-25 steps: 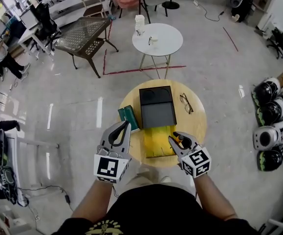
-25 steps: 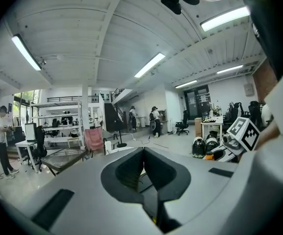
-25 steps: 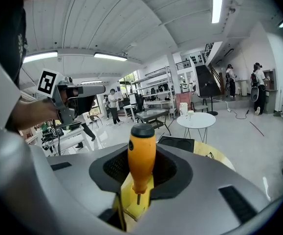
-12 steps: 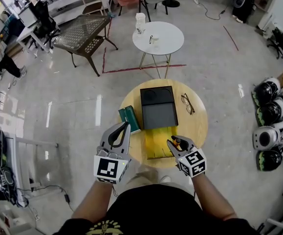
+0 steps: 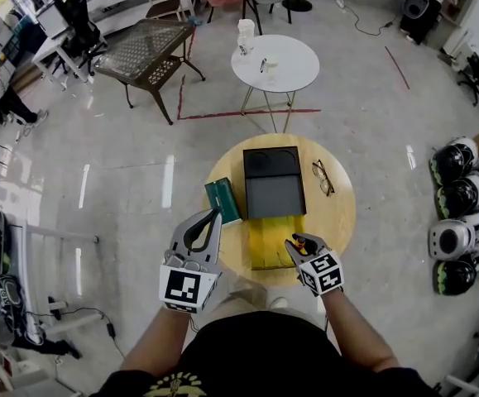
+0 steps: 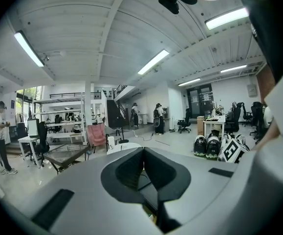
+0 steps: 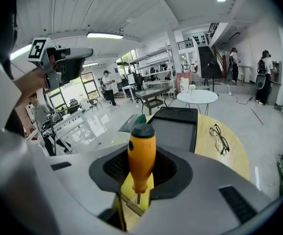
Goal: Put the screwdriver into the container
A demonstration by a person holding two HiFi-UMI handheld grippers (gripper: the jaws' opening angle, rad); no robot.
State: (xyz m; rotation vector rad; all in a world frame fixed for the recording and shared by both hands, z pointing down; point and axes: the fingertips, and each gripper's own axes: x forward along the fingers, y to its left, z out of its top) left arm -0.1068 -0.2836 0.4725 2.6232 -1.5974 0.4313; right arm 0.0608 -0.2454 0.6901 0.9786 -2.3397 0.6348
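An orange-handled screwdriver [image 7: 141, 154] with a black cap stands upright between the jaws of my right gripper [image 7: 142, 173], which is shut on it. In the head view that gripper [image 5: 299, 245] hovers over the near right part of the round wooden table [image 5: 338, 213], with the screwdriver [image 5: 301, 241] beside a yellow box [image 5: 270, 240]. The black open container [image 5: 275, 190] lies beyond it at the table's middle, also in the right gripper view [image 7: 173, 126]. My left gripper [image 5: 213, 215] is shut and holds nothing, at the table's near left edge; its jaws [image 6: 143, 153] meet.
A green box [image 5: 222, 201] lies left of the container and a pair of glasses [image 5: 323, 177] to its right. A white round table [image 5: 275, 63] and a dark mesh table [image 5: 146, 55] stand farther off. Helmets [image 5: 458, 197] sit on the floor at right.
My right gripper with the screwdriver has shifted a little left and nearer to me, closer to the yellow box. The left gripper has stayed in place.
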